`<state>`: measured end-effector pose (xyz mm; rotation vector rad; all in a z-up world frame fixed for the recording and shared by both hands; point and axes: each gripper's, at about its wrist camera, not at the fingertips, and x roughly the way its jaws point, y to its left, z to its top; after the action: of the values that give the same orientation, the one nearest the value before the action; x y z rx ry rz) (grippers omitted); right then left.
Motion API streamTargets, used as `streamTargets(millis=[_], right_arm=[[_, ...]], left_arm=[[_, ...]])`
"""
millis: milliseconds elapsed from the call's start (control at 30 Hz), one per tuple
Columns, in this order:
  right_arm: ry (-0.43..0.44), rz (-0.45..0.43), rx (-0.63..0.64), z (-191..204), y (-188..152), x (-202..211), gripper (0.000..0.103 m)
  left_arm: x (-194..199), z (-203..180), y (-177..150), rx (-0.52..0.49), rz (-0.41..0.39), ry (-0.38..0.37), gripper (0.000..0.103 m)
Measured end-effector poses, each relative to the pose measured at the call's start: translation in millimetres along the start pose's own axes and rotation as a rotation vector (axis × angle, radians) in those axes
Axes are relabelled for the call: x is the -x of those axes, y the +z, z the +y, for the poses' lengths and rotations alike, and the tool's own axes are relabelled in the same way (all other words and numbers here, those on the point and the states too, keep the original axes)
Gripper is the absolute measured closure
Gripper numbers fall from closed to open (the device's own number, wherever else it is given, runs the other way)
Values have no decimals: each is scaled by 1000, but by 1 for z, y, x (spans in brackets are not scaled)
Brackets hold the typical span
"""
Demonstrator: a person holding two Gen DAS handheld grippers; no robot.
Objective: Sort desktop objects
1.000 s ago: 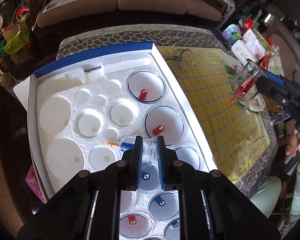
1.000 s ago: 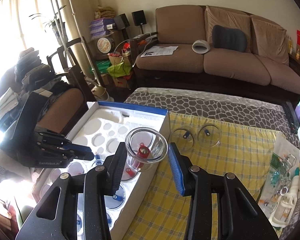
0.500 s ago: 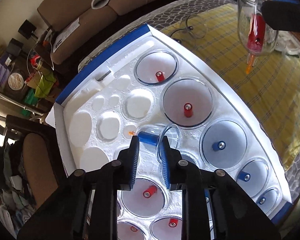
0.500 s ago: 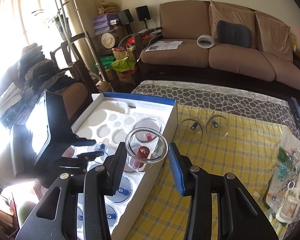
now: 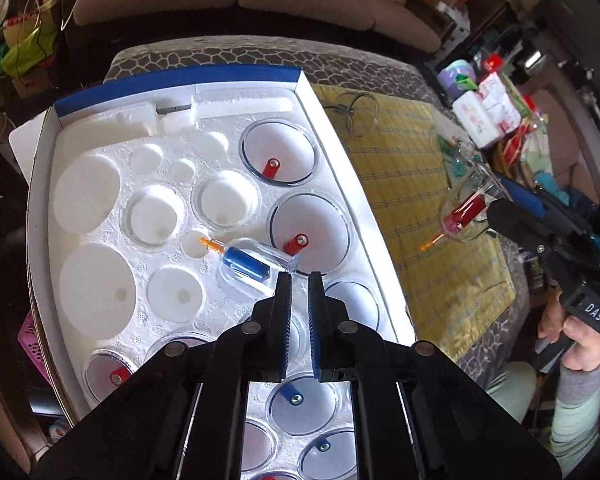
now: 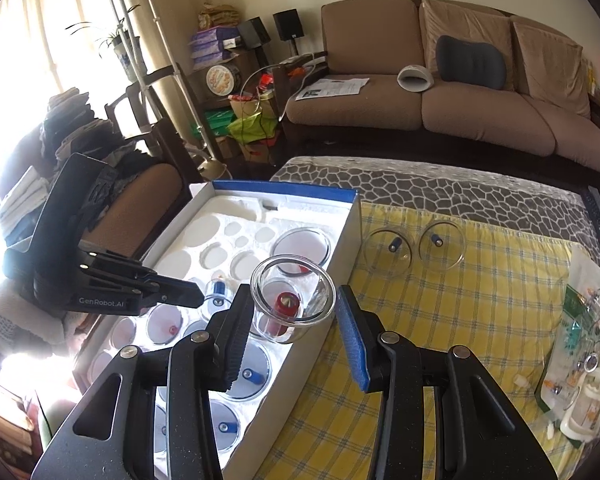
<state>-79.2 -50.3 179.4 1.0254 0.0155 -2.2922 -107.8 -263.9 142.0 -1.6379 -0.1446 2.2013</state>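
A white foam tray [image 5: 100, 280] in a blue-edged box holds several clear cupping cups with red or blue valves. A small cup with a blue valve [image 5: 246, 266] lies on its side on the foam, its rim just ahead of my left gripper [image 5: 299, 276]. That gripper's jaws are closing to a thin slit with nothing between them. My right gripper [image 6: 293, 296] is shut on a clear cup with a red valve [image 6: 288, 304] and holds it in the air beside the box's right wall. The left wrist view shows this cup [image 5: 464, 212] over the yellow cloth.
Two loose clear cups [image 6: 388, 246] [image 6: 440, 242] sit on the yellow checked cloth [image 6: 480, 320] right of the box. Plastic packets with small parts [image 6: 580, 340] lie at the far right. A brown sofa [image 6: 440, 104] stands behind the table. A person's hand [image 5: 580, 340] grips the right tool.
My left gripper has let go of the small blue-valve cup, which now lies on its side on the foam, and has closed empty behind it. The right gripper has kept still with its cup.
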Motion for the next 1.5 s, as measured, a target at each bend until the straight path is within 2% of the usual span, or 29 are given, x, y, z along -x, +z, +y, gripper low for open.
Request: streamTargets(millis=[67, 100, 167, 200, 233, 300, 400, 533, 633, 867, 1100, 1300, 1433, 1500], right_arm=[[3, -4, 5, 2, -1, 3, 60], [4, -6, 7, 3, -1, 4, 60], [8, -11, 11, 5, -2, 6, 60], [9, -9, 13, 6, -2, 6, 60], [7, -8, 16, 7, -2, 5, 60], [13, -7, 23, 11, 1, 4, 60], [24, -10, 41, 22, 7, -2, 60], [41, -4, 66, 45, 17, -21, 60], [60, 0, 89, 68, 24, -41, 60], [61, 47, 152, 116, 27, -106, 60], [-35, 100, 235, 138, 12, -149, 60], [-53, 160, 284, 143, -1, -158, 60], [-30, 110, 254, 136, 4, -135, 46], [-9, 81, 207, 125, 11, -119, 45]], left_arm=[[-1, -2, 0, -28, -10, 70, 93], [-1, -1, -1, -35, -20, 87, 87], [1, -6, -3, -62, -32, 109, 65], [3, -8, -5, -72, -40, 126, 49], [5, -8, -6, -75, -52, 136, 45], [13, -3, -9, -52, -71, 121, 45], [26, 9, -14, -25, -96, 106, 38], [40, 25, -23, -41, -98, 155, 37], [51, 43, -33, -30, -109, 177, 35], [65, 90, -56, 28, -116, 173, 33], [64, 103, -67, 21, -108, 169, 33], [58, 95, -65, -5, -98, 151, 29], [54, 87, -64, -17, -97, 141, 27], [52, 83, -64, -21, -97, 139, 27]])
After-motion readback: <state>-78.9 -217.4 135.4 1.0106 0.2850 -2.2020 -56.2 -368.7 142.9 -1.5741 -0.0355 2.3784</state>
